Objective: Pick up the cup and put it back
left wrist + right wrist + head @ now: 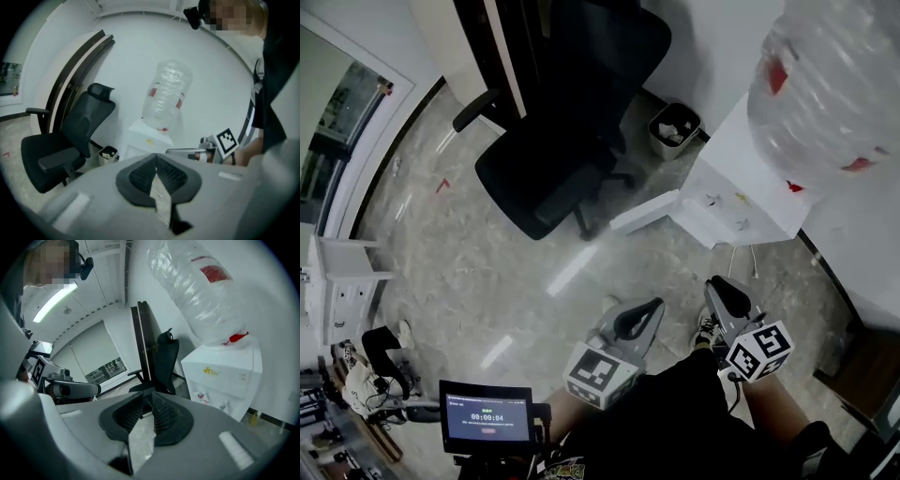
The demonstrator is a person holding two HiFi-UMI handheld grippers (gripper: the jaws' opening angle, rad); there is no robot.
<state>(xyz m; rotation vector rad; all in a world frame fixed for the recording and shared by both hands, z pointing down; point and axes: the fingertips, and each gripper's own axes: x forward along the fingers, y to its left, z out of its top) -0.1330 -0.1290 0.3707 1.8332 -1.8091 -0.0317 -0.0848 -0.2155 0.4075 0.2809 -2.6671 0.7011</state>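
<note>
Our left gripper (156, 158) has its jaws meeting on nothing, our right gripper (146, 404) shows a narrow empty gap, both facing the water dispenser (741, 192); no cup shows anywhere, so we guess it light and crushable, best pinched gently across its wall.

The water bottle (834, 84) runs off the top and right edges of the head view, so its far end is not shown. The office chair (572, 122) is cut at the top edge. Print on the small screen (487, 416) is too small to read. The waste bin (674, 127) holds pale scraps — what they are cannot be told. Dark shorts (675, 422) hide the rear of the left hand-held gripper (649, 313) and the right hand-held gripper (718, 285).
</note>
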